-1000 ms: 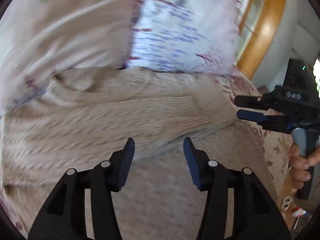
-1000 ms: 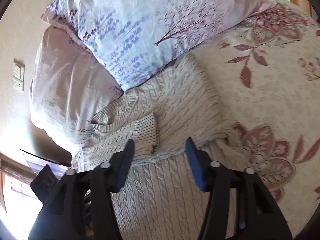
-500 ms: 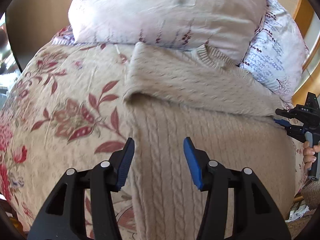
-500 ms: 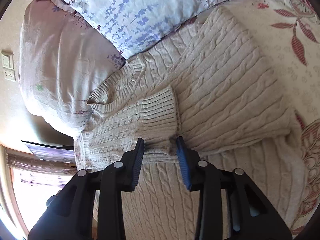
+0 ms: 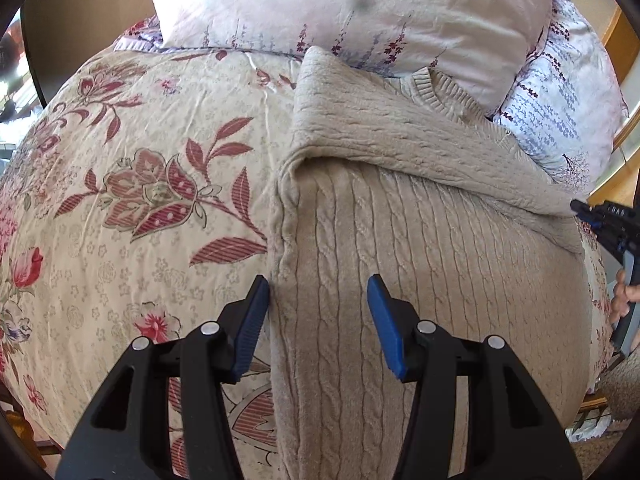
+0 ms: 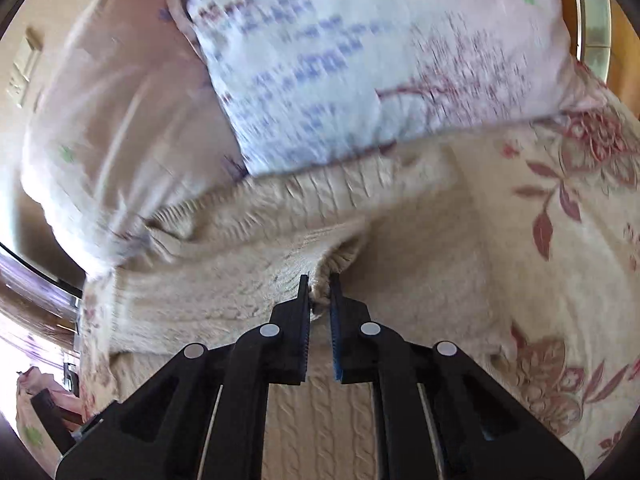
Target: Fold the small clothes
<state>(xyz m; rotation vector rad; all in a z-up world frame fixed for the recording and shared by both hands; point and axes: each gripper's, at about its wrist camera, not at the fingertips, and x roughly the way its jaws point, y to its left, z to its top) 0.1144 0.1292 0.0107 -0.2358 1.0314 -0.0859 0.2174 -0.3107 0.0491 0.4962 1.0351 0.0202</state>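
A beige cable-knit sweater [image 5: 420,248] lies on a floral bedspread [image 5: 132,184], its neck against the pillows and one sleeve [image 5: 400,140] folded across the chest. My left gripper [image 5: 316,300] hovers open over the sweater's left side edge, pads apart and nothing pinched. In the right wrist view my right gripper [image 6: 319,288] is shut on the ribbed cuff of the sleeve [image 6: 340,260], with knit bunched between the pads. The sweater [image 6: 224,288] spreads blurred beyond it. The right gripper [image 5: 600,218] also shows at the left wrist view's right edge, at the sleeve's end.
Two pillows lie at the head of the bed: a pale pink one [image 5: 360,12] and a white one with blue and purple print [image 5: 560,96]. A hand [image 5: 624,296] holds the right gripper's handle. Wooden furniture [image 5: 620,40] stands beyond the bed's right side.
The right gripper closed on the sleeve cuff and is pulling it. The left gripper swung from the sweater's middle to its left side edge, staying open.
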